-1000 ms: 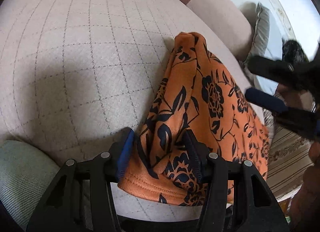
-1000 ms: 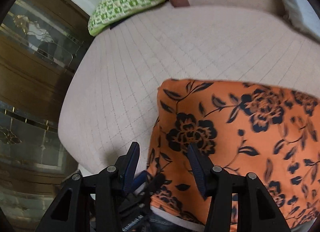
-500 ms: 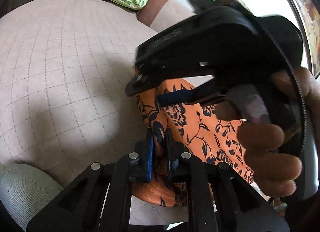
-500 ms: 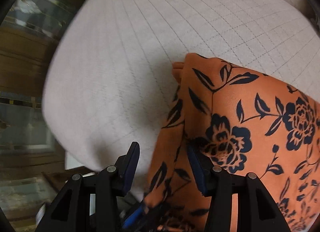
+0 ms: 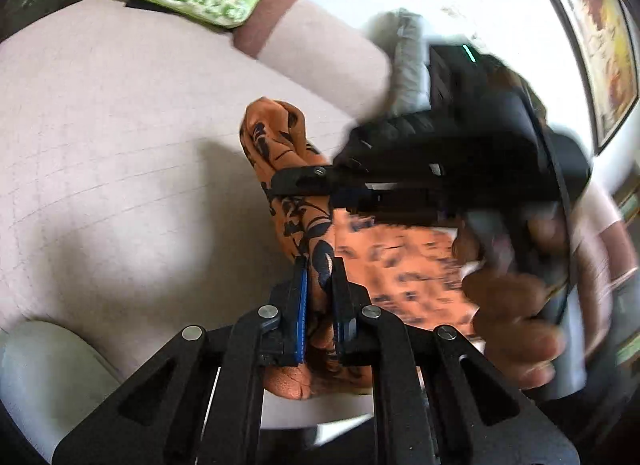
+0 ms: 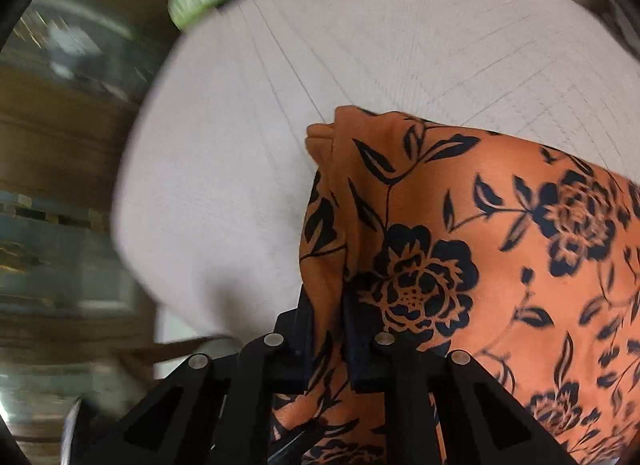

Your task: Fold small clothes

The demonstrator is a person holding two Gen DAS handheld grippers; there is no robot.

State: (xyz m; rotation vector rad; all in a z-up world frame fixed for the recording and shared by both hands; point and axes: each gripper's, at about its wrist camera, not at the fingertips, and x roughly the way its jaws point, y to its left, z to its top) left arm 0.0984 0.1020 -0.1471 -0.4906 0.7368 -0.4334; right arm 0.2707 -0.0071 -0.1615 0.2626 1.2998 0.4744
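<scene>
While I watch the left wrist view, my left tongs (image 5: 318, 285) are clamped on the orange floral garment (image 5: 400, 265), lifted off the beige sofa cushion (image 5: 120, 165). Right view: right tongs (image 6: 326, 325) closing, pinching its bunched edge.

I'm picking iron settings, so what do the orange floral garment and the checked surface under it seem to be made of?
Orange floral garment: probably a thin, smooth printed knit or synthetic with a slight sheen; it drapes softly and bunches into small folds in both grippers. Its stitched hem shows a fine ribbed texture.

Checked surface: looks like matte woven or quilted upholstery in pale beige, with thin stitched grid lines. The exact fibre cannot be told.
</scene>
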